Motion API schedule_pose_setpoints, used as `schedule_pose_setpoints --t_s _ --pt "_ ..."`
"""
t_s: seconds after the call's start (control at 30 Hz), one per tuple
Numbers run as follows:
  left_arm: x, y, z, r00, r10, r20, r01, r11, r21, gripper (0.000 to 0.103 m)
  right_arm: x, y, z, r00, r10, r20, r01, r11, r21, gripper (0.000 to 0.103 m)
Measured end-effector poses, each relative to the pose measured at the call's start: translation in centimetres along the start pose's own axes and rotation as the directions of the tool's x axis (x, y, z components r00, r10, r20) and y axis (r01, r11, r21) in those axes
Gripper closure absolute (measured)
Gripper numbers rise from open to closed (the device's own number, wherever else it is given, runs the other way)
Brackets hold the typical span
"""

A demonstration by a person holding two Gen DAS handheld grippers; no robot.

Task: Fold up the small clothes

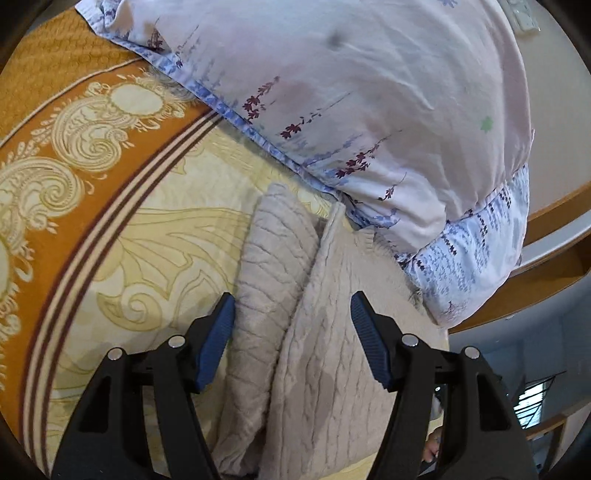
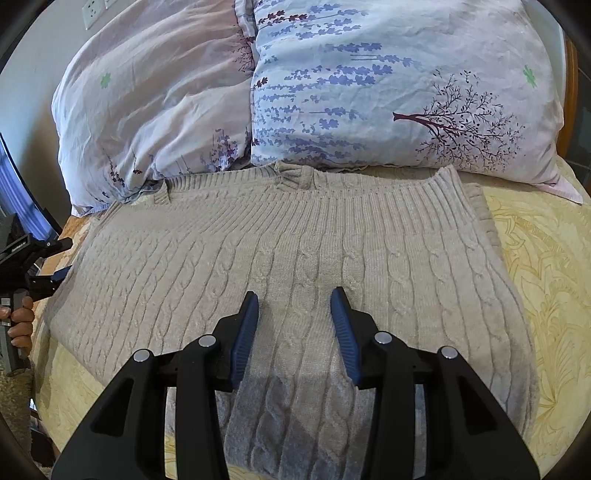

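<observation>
A beige cable-knit sweater (image 2: 295,236) lies flat on the bed, its ribbed hem toward the pillows. In the left wrist view one side of the sweater (image 1: 325,332) shows, with a folded-in sleeve (image 1: 273,251) lying along it. My left gripper (image 1: 292,297) is open, its blue pads (image 1: 218,339) straddling the sleeve and the sweater's edge from just above. My right gripper (image 2: 294,291) is open above the middle of the sweater, with only flat knit showing between its pads (image 2: 243,332). The left gripper (image 2: 44,282) also shows at the sweater's left edge, held by a hand (image 2: 20,317).
Two floral pillows (image 2: 388,92) (image 2: 155,110) lie just beyond the sweater, touching its far edge. The yellow bedspread (image 1: 155,258) has an orange patterned border (image 1: 74,147). A wooden bed frame (image 1: 554,210) runs along the right, with a wall socket (image 2: 94,13) behind.
</observation>
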State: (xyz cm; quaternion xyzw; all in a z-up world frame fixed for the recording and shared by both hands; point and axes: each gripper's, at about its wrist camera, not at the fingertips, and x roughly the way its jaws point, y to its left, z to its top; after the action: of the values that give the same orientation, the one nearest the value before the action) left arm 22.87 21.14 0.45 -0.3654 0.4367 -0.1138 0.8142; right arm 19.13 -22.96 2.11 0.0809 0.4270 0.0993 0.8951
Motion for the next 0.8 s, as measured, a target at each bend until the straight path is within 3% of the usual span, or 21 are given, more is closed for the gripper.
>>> schedule_pose_setpoints --t_s 0.3,0.53,0.6,0.73,0.8 --pt "0.7 -0.6 -0.1 1.0 -0.006 -0.005 0.005 1.0 -0.012 0.041 0.0 0.0 -0.1 1.0 0.006 0.008 -0.006 1.0 0.009 0.057" --pt "1.5 -1.8 -0.9 1.0 0.018 -0.016 -0.018 1.0 0.004 0.052 -0.2 0.0 -0.1 1.0 0.014 0.016 -0.014 0.999 0.03 0.057" --pt "1.7 -2.2 -1.1 1.0 0.025 -0.019 -0.025 1.0 0.01 0.056 -0.3 -0.1 -0.2 1.0 0.02 0.018 -0.021 0.999 0.044 0.057" --pt "2.0 -2.8 -1.3 0.999 0.033 -0.028 -0.033 0.999 0.02 0.079 -0.8 -1.0 -0.1 0.998 0.062 0.023 -0.064 0.992 0.106 0.057" --pt "1.7 -3.1 -1.2 1.0 0.018 -0.022 -0.018 1.0 0.012 0.082 -1.3 -1.4 -0.2 0.996 0.085 0.034 -0.088 0.986 0.138 0.057"
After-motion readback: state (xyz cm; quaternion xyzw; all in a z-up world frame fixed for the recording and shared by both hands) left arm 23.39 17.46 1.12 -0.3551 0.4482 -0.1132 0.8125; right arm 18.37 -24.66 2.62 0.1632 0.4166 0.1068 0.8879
